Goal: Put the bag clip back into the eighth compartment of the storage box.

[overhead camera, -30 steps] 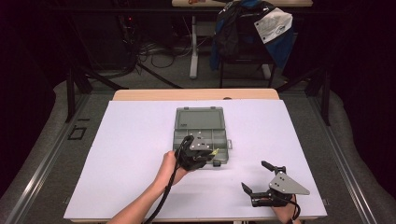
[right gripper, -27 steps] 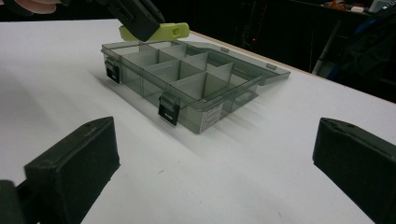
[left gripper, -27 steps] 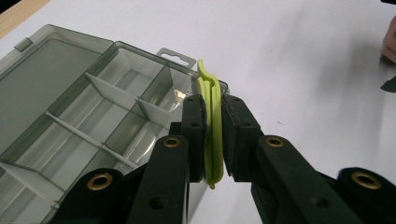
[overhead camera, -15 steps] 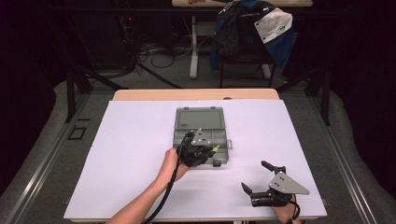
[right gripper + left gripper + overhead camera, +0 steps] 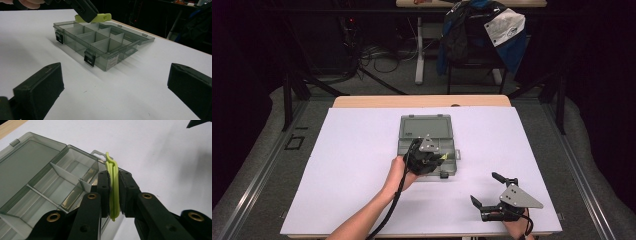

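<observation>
My left gripper (image 5: 114, 195) is clamped on a thin lime-green plastic piece (image 5: 113, 182), pads pressing it from both sides, piece standing on edge w/ its tip poking out past the jaws. I'm holding it over the near-right part of the grey compartment box (image 5: 426, 135), which sits open in the middle of the white table (image 5: 352, 165), lid laid flat on the far side. From the right gripper view the green piece (image 5: 100, 17) hangs just above the box's compartments (image 5: 100, 42); can't tell if it touches a divider, prob. not. My right gripper (image 5: 494, 192) rests at the near-right of the table, well apart from the box, jaws spread wide w/ nothing between them.
</observation>
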Demonstrator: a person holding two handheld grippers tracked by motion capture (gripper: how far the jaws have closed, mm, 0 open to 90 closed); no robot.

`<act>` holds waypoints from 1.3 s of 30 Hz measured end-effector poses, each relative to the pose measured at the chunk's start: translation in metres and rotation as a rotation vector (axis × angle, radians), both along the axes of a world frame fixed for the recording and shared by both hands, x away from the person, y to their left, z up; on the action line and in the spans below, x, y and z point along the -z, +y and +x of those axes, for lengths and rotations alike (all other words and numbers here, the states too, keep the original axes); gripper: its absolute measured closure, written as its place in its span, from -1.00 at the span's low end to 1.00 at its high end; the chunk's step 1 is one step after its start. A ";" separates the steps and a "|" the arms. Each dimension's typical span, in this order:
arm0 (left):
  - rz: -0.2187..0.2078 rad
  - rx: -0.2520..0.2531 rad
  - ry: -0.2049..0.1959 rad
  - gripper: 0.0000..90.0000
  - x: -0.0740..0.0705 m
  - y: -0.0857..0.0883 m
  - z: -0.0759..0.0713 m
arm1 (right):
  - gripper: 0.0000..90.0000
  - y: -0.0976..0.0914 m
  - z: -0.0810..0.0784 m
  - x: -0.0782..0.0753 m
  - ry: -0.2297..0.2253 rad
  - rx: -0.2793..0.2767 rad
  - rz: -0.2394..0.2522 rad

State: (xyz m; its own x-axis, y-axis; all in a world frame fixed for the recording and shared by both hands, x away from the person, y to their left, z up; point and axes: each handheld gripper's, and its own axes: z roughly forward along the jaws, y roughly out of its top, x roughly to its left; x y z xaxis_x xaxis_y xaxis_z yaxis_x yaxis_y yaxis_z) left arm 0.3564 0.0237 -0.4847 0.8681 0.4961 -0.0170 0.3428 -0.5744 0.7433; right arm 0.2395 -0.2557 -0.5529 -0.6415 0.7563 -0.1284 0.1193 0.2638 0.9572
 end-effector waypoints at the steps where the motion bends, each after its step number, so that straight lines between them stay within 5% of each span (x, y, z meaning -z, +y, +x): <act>1: -0.002 -0.001 0.002 0.78 0.000 -0.001 0.001 | -1.00 0.000 0.000 0.000 0.000 -0.001 0.000; 39: -0.019 -0.066 0.044 0.78 0.007 -0.023 0.018 | -1.00 0.000 0.000 0.000 0.004 0.000 0.001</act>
State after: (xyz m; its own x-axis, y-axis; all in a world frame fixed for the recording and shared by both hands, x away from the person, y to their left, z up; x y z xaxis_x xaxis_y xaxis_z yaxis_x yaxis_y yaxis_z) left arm 0.3742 0.0012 -0.4918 0.8319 0.5512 -0.0648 0.4122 -0.5354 0.7372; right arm 0.2395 -0.2560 -0.5529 -0.6419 0.7566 -0.1247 0.1233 0.2623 0.9571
